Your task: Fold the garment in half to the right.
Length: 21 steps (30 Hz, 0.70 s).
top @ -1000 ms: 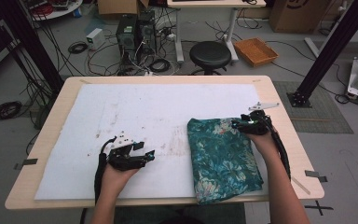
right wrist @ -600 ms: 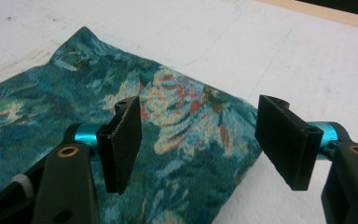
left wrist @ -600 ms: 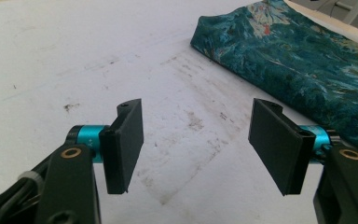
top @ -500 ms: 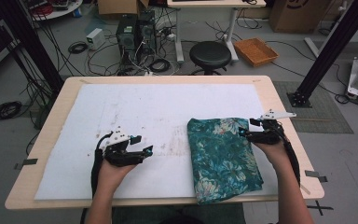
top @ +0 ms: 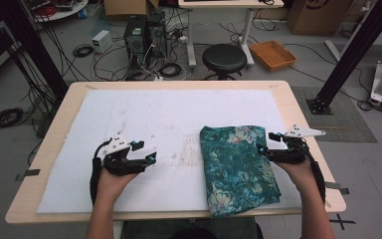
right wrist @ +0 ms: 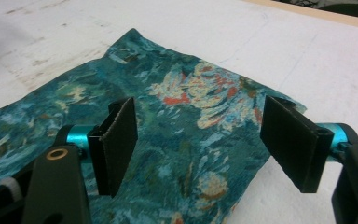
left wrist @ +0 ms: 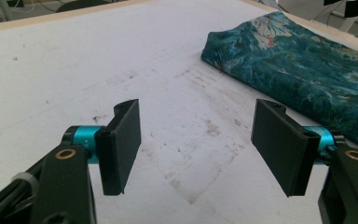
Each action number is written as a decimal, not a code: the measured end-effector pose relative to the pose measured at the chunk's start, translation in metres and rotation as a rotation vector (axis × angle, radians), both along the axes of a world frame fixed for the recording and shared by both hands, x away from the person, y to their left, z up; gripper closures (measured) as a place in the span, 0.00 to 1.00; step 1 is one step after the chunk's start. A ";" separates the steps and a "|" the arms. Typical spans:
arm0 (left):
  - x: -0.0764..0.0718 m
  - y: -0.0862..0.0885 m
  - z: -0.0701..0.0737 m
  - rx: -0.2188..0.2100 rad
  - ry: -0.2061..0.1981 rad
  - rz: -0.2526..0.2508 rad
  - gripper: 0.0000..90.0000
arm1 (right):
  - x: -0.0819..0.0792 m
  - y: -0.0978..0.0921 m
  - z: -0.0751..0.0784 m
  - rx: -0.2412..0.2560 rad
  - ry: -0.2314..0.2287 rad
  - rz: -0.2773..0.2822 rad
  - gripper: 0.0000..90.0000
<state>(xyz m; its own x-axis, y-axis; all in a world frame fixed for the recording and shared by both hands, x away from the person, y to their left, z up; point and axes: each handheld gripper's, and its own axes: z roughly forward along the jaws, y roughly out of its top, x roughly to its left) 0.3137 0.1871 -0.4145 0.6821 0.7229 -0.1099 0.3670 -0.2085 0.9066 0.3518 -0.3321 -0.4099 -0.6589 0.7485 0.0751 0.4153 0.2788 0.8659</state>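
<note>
Lying folded on the white mat, right half, is the teal floral cloth. Right gripper sits at the cloth's right edge, jaws spread wide, empty, cloth below them. Left gripper rests on bare mat left of the cloth, well apart from it, jaws also wide apart.

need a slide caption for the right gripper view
Right claw open above the folded teal floral cloth, its two black jaws spread wide over the fabric on the white table cover.
</note>
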 end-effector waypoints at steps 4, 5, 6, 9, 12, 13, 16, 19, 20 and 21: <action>0.003 -0.003 -0.005 0.033 0.015 -0.008 0.36 | -0.003 -0.001 -0.004 -0.001 0.005 0.004 0.29; 0.003 -0.004 -0.005 0.043 0.019 -0.013 0.35 | -0.003 -0.002 -0.005 -0.006 0.006 0.006 0.29; 0.003 -0.006 -0.006 0.047 0.022 -0.019 0.35 | -0.003 -0.002 -0.006 -0.009 0.009 0.005 0.29; 0.003 -0.007 -0.007 0.059 0.026 -0.028 0.35 | -0.004 -0.004 -0.009 0.006 0.006 0.001 0.29; 0.004 -0.007 -0.008 0.066 0.033 -0.024 0.35 | -0.001 -0.004 -0.013 0.010 0.016 -0.004 0.29; 0.004 -0.007 -0.008 0.072 0.035 -0.021 0.35 | 0.000 -0.004 -0.013 0.010 0.019 -0.004 0.29; 0.003 -0.006 -0.009 0.069 0.036 -0.014 0.35 | 0.003 -0.001 -0.013 0.014 0.018 -0.004 0.29; 0.002 -0.003 -0.012 0.058 0.042 -0.010 0.35 | 0.005 0.002 -0.010 0.023 0.017 -0.003 0.29; 0.002 -0.002 -0.013 0.061 0.046 -0.008 0.35 | 0.006 0.003 -0.010 0.023 0.013 -0.002 0.29; 0.002 -0.001 -0.013 0.060 0.047 -0.003 0.35 | 0.006 0.004 -0.009 0.024 0.012 -0.003 0.29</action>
<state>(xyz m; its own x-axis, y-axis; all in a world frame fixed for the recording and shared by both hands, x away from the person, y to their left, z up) 0.3153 0.1860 -0.4277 0.6797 0.7269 -0.0981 0.4078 -0.2634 0.8742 0.3578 -0.3282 -0.4190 -0.6557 0.7483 0.1006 0.4263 0.2569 0.8674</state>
